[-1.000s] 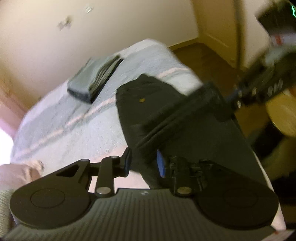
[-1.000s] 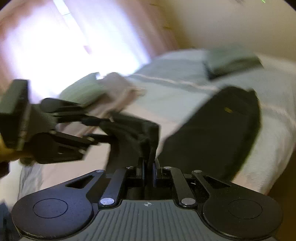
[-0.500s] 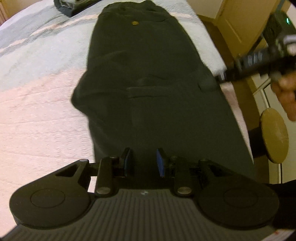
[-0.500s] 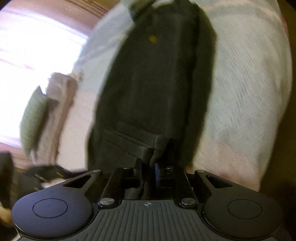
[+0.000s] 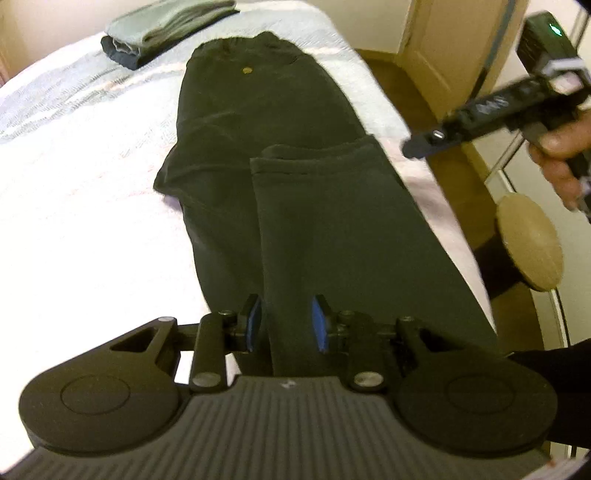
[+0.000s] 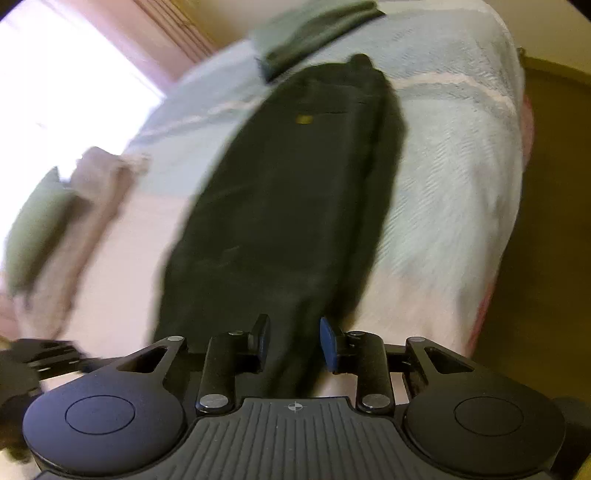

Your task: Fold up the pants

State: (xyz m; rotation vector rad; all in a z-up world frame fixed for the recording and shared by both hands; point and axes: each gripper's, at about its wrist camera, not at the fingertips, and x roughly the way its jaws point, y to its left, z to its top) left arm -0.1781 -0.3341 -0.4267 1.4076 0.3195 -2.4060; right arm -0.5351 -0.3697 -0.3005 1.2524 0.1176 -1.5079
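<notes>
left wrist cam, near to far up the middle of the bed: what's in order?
left gripper → folded-back leg hem → brass button → waistband → stack of folded clothes

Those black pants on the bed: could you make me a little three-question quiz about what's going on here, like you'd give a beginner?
1. True or false: the left gripper is clamped shut on the pants.
2. Which part of the pants lies folded back on top? A) the waistband B) the leg cuffs C) a pocket
3. Fill in: beyond the waistband, on the bed, sits a stack of folded ____.

Key: 1 false, both the left and the right gripper are open. 2 B. 3 clothes.
</notes>
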